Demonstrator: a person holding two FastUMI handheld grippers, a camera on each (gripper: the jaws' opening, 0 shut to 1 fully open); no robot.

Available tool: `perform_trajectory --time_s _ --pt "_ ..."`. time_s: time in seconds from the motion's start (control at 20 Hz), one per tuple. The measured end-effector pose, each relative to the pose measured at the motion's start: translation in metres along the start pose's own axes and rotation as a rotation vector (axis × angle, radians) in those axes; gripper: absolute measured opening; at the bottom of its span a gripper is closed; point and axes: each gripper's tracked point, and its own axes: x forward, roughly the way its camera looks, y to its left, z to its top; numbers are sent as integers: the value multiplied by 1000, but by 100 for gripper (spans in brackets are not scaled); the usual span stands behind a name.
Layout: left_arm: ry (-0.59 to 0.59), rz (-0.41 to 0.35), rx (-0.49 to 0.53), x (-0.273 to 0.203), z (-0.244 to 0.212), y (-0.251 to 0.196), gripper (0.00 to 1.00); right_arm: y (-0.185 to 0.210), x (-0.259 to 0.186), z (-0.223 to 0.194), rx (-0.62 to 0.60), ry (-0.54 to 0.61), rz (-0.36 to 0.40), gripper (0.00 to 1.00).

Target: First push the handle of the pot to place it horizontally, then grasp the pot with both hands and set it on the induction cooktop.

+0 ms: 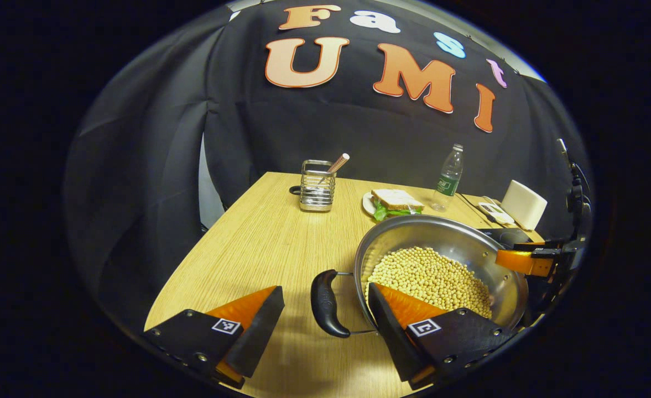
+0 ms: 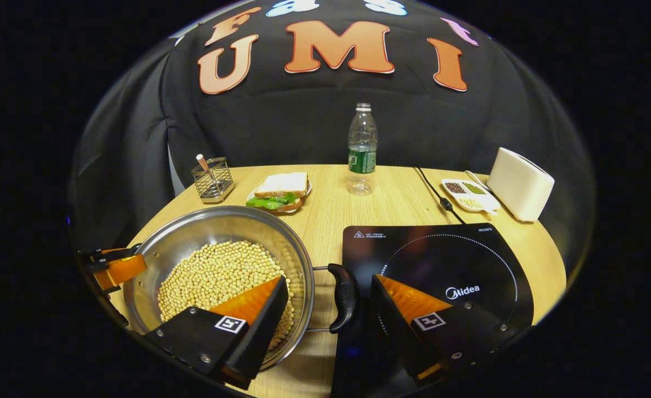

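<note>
A steel pot (image 1: 458,237) full of pale beans (image 1: 430,276) stands on the wooden table (image 1: 259,249). Its black side handle (image 1: 325,304) lies between the fingers of my left gripper (image 1: 325,312), which is open; one finger reaches over the pot's rim. The right gripper (image 1: 524,261) shows beyond the pot's far side. In the right gripper view the pot (image 2: 192,232) sits just left of the black induction cooktop (image 2: 458,260). Its other black handle (image 2: 344,296) lies inside my open right gripper (image 2: 329,303). The left gripper (image 2: 118,268) is at the pot's far rim.
At the back stand a wire utensil holder (image 2: 213,179), a sandwich on a plate (image 2: 281,190), a water bottle (image 2: 362,149), a small dish of grains (image 2: 469,194) and a white toaster (image 2: 519,190). A black cable (image 2: 433,190) runs behind the cooktop.
</note>
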Motion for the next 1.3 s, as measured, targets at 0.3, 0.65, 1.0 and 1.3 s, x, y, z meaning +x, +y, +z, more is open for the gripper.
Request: perform_trajectory --time_s 0.3,0.65,1.0,1.3 --pt "16 -46 -40 4 -1 -13 84 1 3 -4 -4 21 -7 67" --pt "47 19 -55 -8 -7 -11 53 7 -1 4 -7 -8 30 52" --pt "-36 43 -17 -40 26 -22 50 1 -27 27 21 -62 63 52" --pt "-51 24 -3 -56 36 -48 51 -21 -53 41 27 -108 47 51"
